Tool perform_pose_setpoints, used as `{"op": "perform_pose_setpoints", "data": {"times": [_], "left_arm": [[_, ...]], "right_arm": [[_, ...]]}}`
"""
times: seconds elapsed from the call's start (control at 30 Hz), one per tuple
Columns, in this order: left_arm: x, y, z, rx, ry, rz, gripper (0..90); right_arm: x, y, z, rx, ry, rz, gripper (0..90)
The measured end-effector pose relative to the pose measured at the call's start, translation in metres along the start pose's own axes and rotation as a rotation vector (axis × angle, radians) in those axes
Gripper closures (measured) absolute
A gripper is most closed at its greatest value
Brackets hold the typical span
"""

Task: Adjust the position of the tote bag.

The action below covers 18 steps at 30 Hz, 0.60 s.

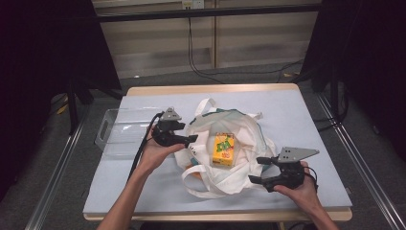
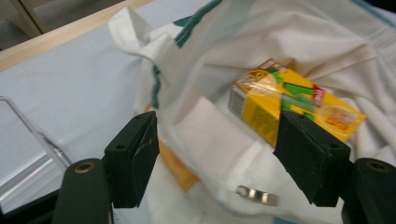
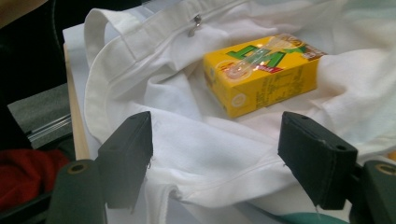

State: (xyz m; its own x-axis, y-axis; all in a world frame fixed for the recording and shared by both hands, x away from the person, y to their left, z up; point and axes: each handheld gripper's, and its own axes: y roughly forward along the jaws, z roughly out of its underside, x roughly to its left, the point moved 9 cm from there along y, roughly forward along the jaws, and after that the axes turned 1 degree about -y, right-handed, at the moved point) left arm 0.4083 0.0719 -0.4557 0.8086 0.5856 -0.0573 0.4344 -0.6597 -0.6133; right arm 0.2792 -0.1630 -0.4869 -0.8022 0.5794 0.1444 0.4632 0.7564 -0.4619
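I am looking at a white cloth bag (image 1: 239, 143) that is lying crumpled and spread open in the middle of the light grey tabletop (image 1: 297, 120); its handles are looping out toward the far side and toward me, and a green trim is running along part of its edge; a yellow drink carton (image 1: 223, 149) with green lettering and a clear-wrapped straw on its face is lying flat on the cloth inside the open mouth; my left fingers (image 1: 191, 139) are standing wide apart at the bag's left edge, with bag cloth lying in the gap but no pad pressing on it; my right fingers (image 1: 261, 170) are also standing wide apart at the bag's near right edge, gripping nothing; a clear plastic tray (image 1: 112, 132) is sitting on the tabletop just left of my left hand; the high view is giving me the whole layout, both hands, the tray and the dark floor around the tabletop; the left gripper view is bringing out the green trim up close, an orange patch (image 2: 180, 170) under the cloth and a small metal ring (image 2: 256, 194) near the bottom, while the carton (image 2: 294, 105) is looking tilted and blurred; the right gripper view is showing the carton (image 3: 261, 74) sharply, its side print, and a small metal zip pull (image 3: 195, 24) on the bag's hem
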Motion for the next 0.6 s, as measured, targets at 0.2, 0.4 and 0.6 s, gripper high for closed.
{"op": "perform_pose_setpoints", "data": {"times": [0.2,0.4,0.6], "left_arm": [[-0.026,-0.001,0.001,-0.024,-0.016,0.057,27.5],[-0.041,0.007,0.004,-0.030,-0.036,0.071,26.7],[-0.061,0.019,0.006,0.003,-0.032,0.084,22.4]], "right_arm": [[-0.008,-0.003,-0.005,-0.032,0.023,0.056,26.8],[-0.001,-0.002,-0.002,-0.022,0.007,0.057,27.9],[-0.002,-0.006,0.000,-0.030,0.012,0.075,29.8]]}}
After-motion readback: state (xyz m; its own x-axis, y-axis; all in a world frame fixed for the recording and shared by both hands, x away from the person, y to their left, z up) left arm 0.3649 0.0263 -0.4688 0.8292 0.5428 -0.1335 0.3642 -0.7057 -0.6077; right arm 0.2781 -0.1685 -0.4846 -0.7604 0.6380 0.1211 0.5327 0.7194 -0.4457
